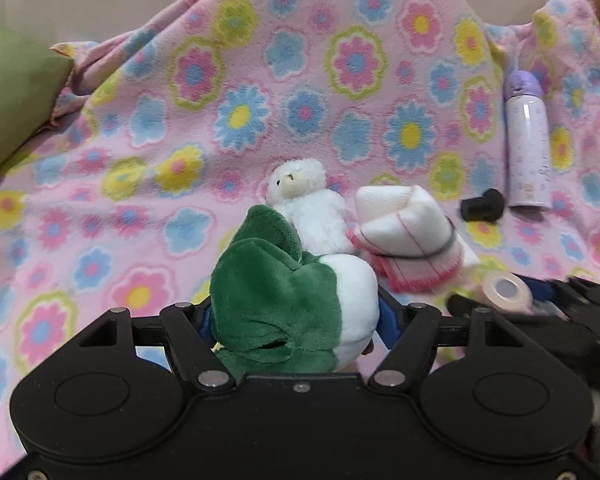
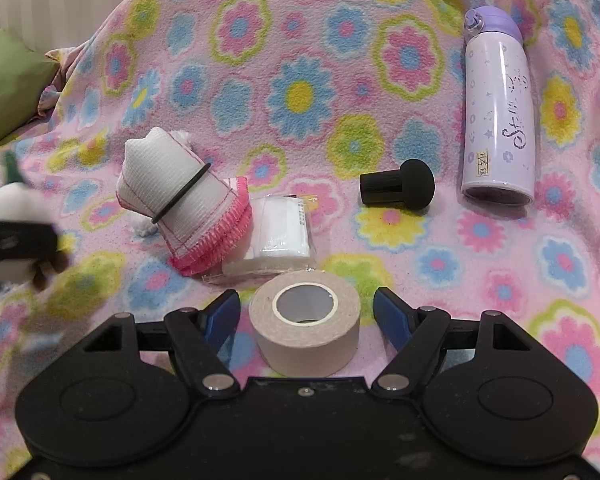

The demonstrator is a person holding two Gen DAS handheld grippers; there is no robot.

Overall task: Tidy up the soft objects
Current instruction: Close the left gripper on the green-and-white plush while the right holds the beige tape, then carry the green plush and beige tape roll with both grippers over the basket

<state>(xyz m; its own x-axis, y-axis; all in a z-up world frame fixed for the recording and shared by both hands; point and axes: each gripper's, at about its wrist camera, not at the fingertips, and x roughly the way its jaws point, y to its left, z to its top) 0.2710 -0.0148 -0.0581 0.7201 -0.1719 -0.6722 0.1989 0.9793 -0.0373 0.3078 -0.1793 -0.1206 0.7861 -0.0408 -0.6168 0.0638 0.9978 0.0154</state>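
Across both wrist views, a pink fleece blanket (image 1: 340, 80) printed with flowers covers the whole work surface. At lower centre of the left wrist view, the left gripper (image 1: 296, 320) is clamped on a green-and-white plush toy (image 1: 292, 304), which fills the gap between the blue-padded fingers (image 1: 388, 320) and hides most of them. Just behind that toy, at frame centre, a white fluffy plush (image 1: 304, 200) lies on the blanket, its face turned toward the camera. Touching it on the right is a rolled white cloth (image 2: 180, 196) with a pink fringe, bound by a black elastic band (image 2: 182, 192). In the right wrist view this roll rests against a clear packet of white pads (image 2: 280, 236), directly to its right; the packet appears sealed, its contents folded flat inside. At lower centre of the same view, the right gripper (image 2: 305, 316) stands around a beige tape roll (image 2: 305, 320) lying with its hole upward; a visible gap remains between each blue pad and the roll, so the jaws are not gripping it. Right of centre, a small black mushroom-shaped stopper (image 2: 396, 188) lies on its side, apart from the other items. At upper right, a lilac flask (image 2: 498, 108) with a purple lid lies on the blanket, lid closed, contents not visible. A green cushion (image 1: 12, 92) occupies the left edge of the frame.
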